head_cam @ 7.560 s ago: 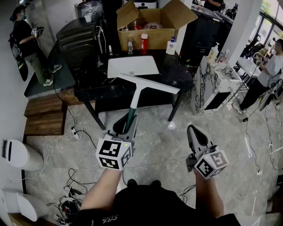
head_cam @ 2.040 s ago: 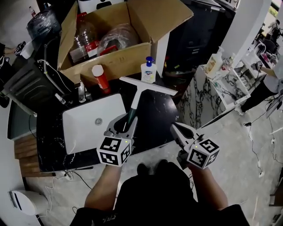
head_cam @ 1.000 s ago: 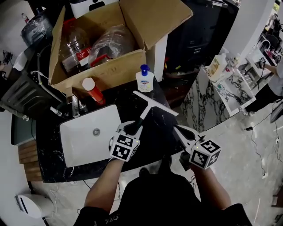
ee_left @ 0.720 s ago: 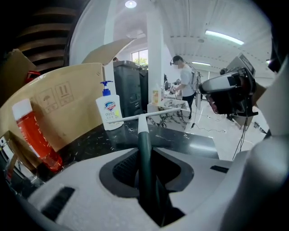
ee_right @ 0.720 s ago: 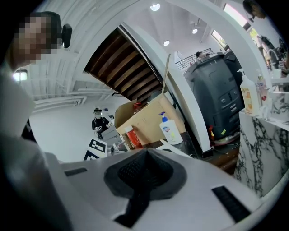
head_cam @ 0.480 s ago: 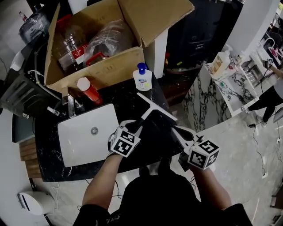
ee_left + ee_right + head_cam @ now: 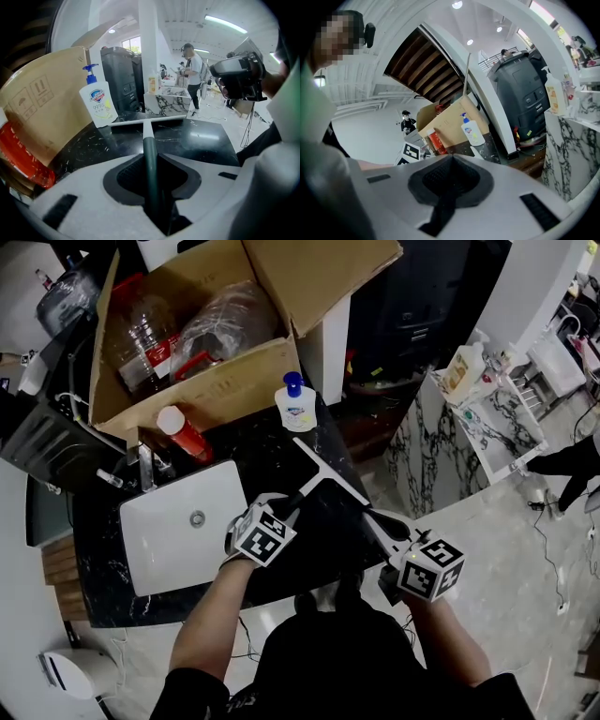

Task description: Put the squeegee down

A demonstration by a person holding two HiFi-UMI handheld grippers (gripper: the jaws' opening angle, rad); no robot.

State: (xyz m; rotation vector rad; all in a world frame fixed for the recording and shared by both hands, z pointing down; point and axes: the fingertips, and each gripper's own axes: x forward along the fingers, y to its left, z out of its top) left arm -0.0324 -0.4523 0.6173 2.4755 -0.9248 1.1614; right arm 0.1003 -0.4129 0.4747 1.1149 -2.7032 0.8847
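Observation:
The squeegee (image 7: 323, 472) has a white blade and a dark green handle (image 7: 151, 164). My left gripper (image 7: 281, 510) is shut on that handle, pointing down at the black counter (image 7: 246, 454). In the left gripper view the blade (image 7: 140, 122) lies low at the counter's surface, in front of a soap bottle (image 7: 97, 104); I cannot tell if it touches. My right gripper (image 7: 372, 517) hovers just right of the blade over the counter's edge. Its jaws are shut with nothing between them (image 7: 449, 161).
A white sink basin (image 7: 178, 535) with a faucet (image 7: 145, 463) lies left of my left gripper. Behind stand a red bottle (image 7: 183, 432), the soap bottle (image 7: 294, 407) and an open cardboard box (image 7: 202, 381). A marble-patterned cabinet (image 7: 464, 432) stands to the right.
My left gripper has sunk toward the counter with the squeegee and tipped further down, so the blade now sits lower. The right gripper has barely moved.

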